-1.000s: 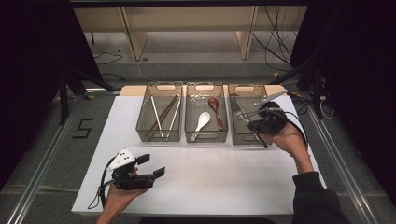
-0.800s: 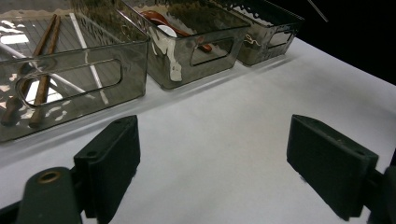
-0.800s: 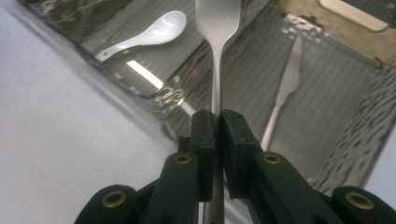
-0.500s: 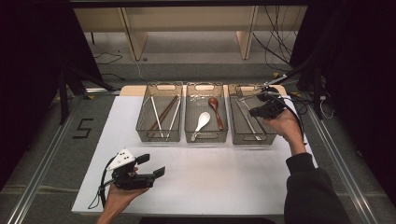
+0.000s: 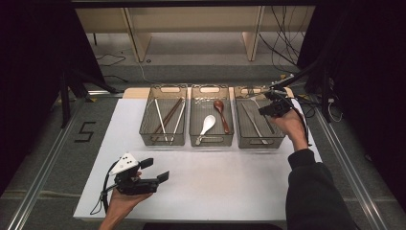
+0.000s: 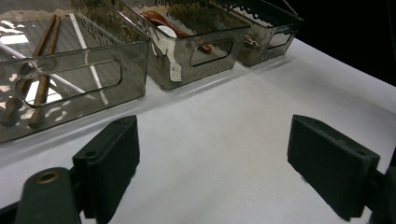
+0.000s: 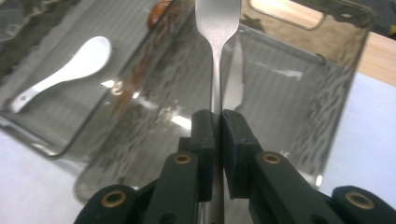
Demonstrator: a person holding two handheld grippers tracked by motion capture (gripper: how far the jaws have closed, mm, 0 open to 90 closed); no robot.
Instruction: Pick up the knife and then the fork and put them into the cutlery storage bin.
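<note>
High view looks down from six o'clock; both gripper views sit close, facing twelve o'clock, sharing the middle tray [image 5: 211, 139] [image 6: 196, 70] [image 7: 56, 149].

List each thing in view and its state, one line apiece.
Right gripper: shut on metal utensil.
Metal utensil: clamped by its handle, over right bin.
Left gripper: open, nothing between jaws.
Right bin: holds cutlery.
Middle bin: holds two spoons.
Left bin: holds chopsticks.
</note>
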